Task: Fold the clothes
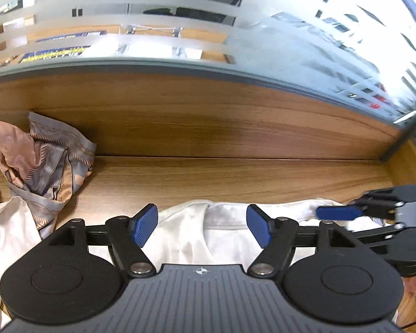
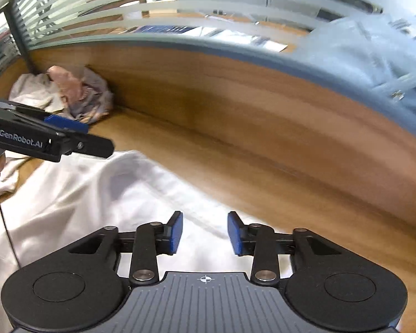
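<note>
A white satin garment [image 1: 224, 236] lies spread on the wooden desk [image 1: 235, 177], its collar towards the back panel. My left gripper [image 1: 202, 226] is open above the collar area, holding nothing. My right gripper [image 2: 205, 233] is open above the garment's right edge [image 2: 111, 202], empty. The right gripper also shows at the right of the left wrist view [image 1: 338, 212], over the cloth's far right corner. The left gripper shows side-on at the left of the right wrist view [image 2: 69, 127].
A crumpled pile of pink, grey-patterned and white cloths [image 1: 38, 161] lies at the back left, also in the right wrist view [image 2: 77, 97]. A wooden back panel [image 1: 208, 116] with frosted striped glass [image 1: 152, 27] above bounds the desk. A black cable [image 2: 8, 236] trails at left.
</note>
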`<state>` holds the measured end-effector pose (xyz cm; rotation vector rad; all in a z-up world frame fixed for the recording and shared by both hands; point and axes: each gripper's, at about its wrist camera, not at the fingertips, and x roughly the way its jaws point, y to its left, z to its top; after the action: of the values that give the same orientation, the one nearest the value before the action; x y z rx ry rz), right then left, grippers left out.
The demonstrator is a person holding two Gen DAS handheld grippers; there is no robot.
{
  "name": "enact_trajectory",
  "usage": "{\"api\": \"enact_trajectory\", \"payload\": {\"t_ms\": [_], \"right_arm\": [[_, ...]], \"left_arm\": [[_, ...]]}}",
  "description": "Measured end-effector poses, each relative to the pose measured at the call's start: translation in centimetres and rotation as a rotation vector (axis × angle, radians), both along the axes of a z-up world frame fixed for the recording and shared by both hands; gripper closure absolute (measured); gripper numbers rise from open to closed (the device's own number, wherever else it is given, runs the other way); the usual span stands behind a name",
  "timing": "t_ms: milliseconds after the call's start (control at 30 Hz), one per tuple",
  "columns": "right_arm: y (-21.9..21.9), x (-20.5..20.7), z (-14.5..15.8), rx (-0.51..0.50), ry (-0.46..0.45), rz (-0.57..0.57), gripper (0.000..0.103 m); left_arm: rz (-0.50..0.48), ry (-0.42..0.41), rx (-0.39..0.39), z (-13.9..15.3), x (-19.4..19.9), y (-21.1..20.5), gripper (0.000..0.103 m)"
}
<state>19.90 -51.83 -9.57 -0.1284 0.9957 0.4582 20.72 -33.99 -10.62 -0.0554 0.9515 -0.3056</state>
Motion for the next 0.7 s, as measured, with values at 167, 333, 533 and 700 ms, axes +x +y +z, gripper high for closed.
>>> {"api": "enact_trajectory", "payload": {"t_ms": [167,333,533,700], "right_arm": [[1.6,-0.2,-2.0,0.024,0.03,-0.05,0.069],[1.8,-0.1,-2.8,0.048,0.04,-0.103,0.07],[1.5,-0.8,-2.8,0.052,0.037,-0.09,0.071],[1.3,-1.5,-2.8,0.054,0.034,-0.076,0.072]], "left_arm": [[-0.025,-0.013,0.039,-0.6,-1.7,-0.6,0.028],[-0.06,-0.027,0.079,-1.8,-3.5,-1.4,0.034],[-0.137,-0.069,0.057,-2.2,-5.2,-2.3,0.061],[-0.143,-0.037,0.063,-3.2,-4.6,-2.9,0.078]]}}
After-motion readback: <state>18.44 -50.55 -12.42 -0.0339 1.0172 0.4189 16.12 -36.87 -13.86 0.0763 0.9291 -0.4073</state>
